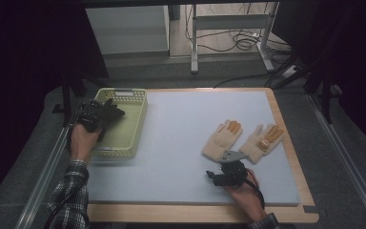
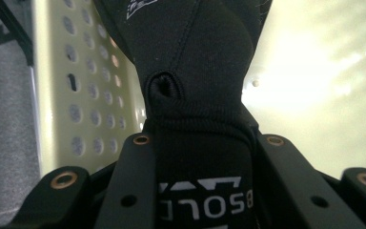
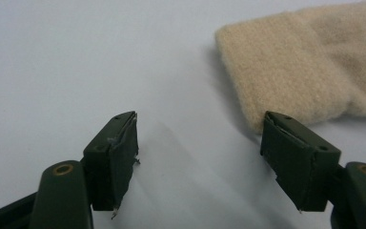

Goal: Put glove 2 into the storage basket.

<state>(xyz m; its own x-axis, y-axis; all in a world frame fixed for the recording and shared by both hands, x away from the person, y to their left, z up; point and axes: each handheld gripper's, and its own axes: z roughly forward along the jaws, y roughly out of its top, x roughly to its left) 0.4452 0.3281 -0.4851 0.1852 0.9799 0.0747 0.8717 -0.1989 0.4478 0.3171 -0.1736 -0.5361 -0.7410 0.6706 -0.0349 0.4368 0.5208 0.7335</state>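
A black glove (image 1: 110,112) with white lettering hangs over the pale green basket (image 1: 124,91) at the table's left. My left gripper (image 1: 94,120) is shut on it. In the left gripper view the glove (image 2: 195,71) is pinched between the jaws of that gripper (image 2: 207,140), above the basket's perforated wall (image 2: 90,95). Two beige gloves (image 1: 221,138) (image 1: 262,140) with orange fingertips lie flat at the right. My right gripper (image 1: 225,168) rests just below them. It stands open (image 3: 198,138) with nothing between the jaws, and a beige glove's cuff (image 3: 295,71) lies just beyond its right jaw.
The light blue mat (image 1: 181,124) covers a wooden table (image 1: 290,143) with edges close on the right and front. Beyond the far edge stand metal stand legs and loose cables (image 1: 238,38) on the floor.
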